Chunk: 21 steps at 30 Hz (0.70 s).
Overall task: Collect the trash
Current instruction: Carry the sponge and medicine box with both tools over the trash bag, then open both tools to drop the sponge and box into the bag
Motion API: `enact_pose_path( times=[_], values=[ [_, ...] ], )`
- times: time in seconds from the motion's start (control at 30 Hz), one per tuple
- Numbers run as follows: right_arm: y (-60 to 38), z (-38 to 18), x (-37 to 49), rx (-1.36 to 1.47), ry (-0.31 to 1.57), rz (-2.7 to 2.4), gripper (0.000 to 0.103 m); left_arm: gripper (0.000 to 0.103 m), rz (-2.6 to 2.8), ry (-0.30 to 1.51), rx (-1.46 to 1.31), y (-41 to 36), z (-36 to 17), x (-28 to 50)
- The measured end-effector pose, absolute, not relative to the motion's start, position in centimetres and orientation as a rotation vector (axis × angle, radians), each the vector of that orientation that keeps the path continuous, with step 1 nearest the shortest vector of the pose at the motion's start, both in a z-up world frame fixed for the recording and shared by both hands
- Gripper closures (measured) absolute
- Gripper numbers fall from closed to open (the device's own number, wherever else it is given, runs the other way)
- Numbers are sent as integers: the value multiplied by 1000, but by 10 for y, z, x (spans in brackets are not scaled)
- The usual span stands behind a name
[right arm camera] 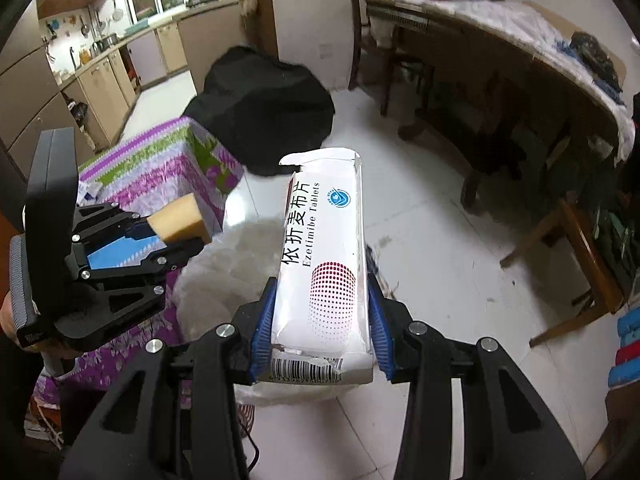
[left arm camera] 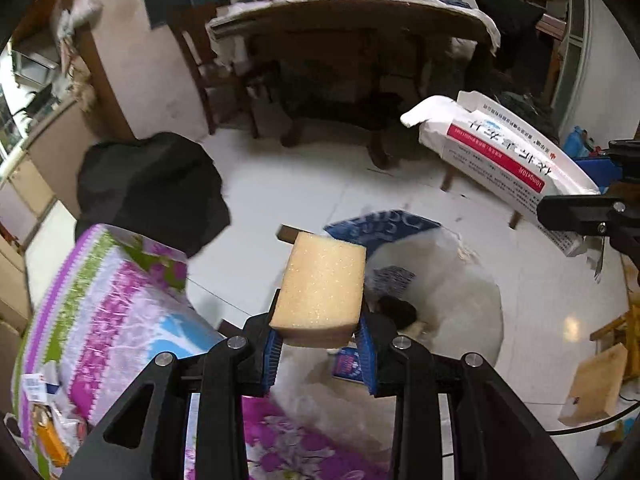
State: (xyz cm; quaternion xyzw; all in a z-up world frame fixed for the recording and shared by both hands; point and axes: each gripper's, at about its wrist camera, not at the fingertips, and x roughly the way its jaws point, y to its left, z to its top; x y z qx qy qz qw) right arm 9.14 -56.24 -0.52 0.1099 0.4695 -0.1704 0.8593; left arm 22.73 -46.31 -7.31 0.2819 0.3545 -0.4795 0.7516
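My left gripper [left arm camera: 320, 344] is shut on a yellow sponge block [left arm camera: 324, 284], held over a white plastic trash bag [left arm camera: 452, 300] that stands open on the floor with scraps inside. My right gripper [right arm camera: 320, 344] is shut on a white tablet box [right arm camera: 324, 256] with a red dot pattern and a torn end. In the left wrist view that tablet box [left arm camera: 504, 152] hangs at the right. From the right wrist view, the left gripper [right arm camera: 188, 236] with the sponge block [right arm camera: 180, 220] sits at the left, above the trash bag [right arm camera: 236, 268].
A table with a purple flowered cloth [left arm camera: 120, 312] [right arm camera: 160, 176] stands beside the bag, with litter at its corner. A black bundle [left arm camera: 152, 192] lies behind it. A long dark table [right arm camera: 500, 64] and chairs fill the back. A low wooden stool [right arm camera: 576, 264] stands at the right.
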Motion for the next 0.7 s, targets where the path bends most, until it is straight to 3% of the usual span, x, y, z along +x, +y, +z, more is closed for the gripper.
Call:
enact_pose_path(
  times=[0.7],
  values=[
    [-579, -62, 119, 379, 1187, -265, 62, 69, -1032, 945, 692, -482, -131, 237]
  ],
)
